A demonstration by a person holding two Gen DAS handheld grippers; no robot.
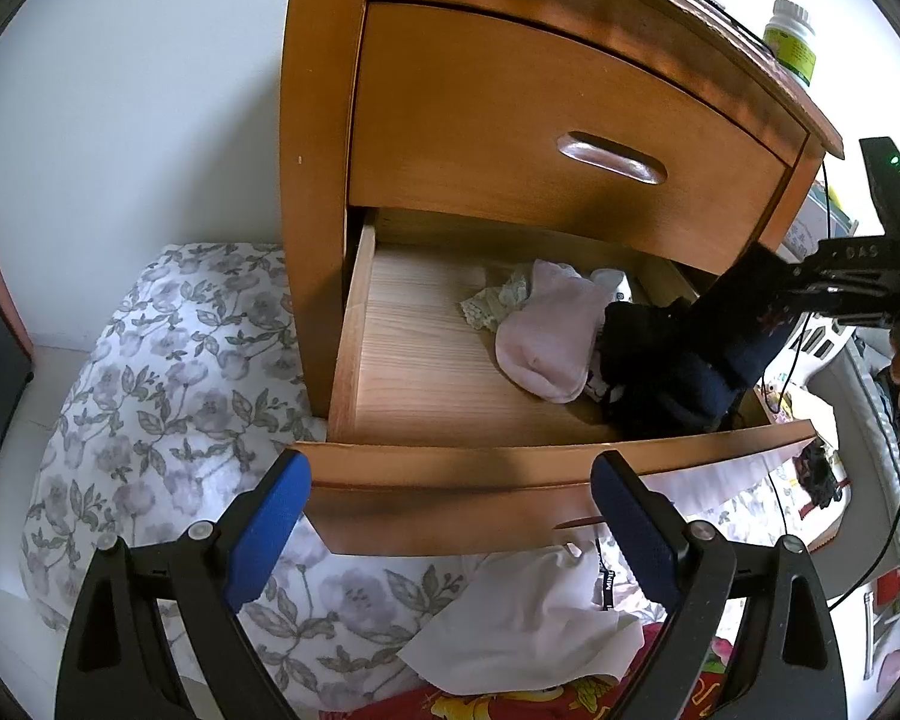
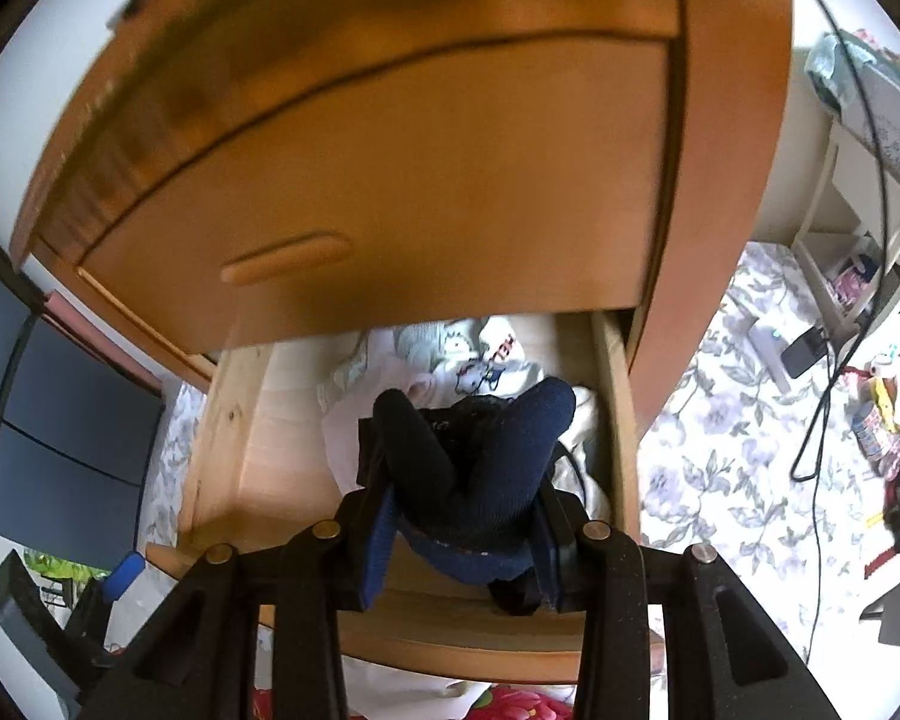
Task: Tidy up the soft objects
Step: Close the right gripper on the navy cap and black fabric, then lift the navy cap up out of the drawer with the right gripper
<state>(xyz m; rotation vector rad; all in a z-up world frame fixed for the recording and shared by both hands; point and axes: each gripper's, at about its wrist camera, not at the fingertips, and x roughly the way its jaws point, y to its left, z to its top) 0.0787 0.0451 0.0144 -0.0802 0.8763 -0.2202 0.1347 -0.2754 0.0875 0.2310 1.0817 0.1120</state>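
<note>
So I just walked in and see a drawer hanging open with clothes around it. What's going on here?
A person with a gripper in each hand is sorting soft items at a wooden nightstand. The right gripper is clamped on a dark navy sock above the open lower drawer, where a pink sock and other small garments already lie. The left gripper is open and empty in front of the drawer, above a white garment on the floral bedding.

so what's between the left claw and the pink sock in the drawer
Only the drawer front and bare drawer floor lie between the left claw and the pink sock, in the left wrist view.
</note>
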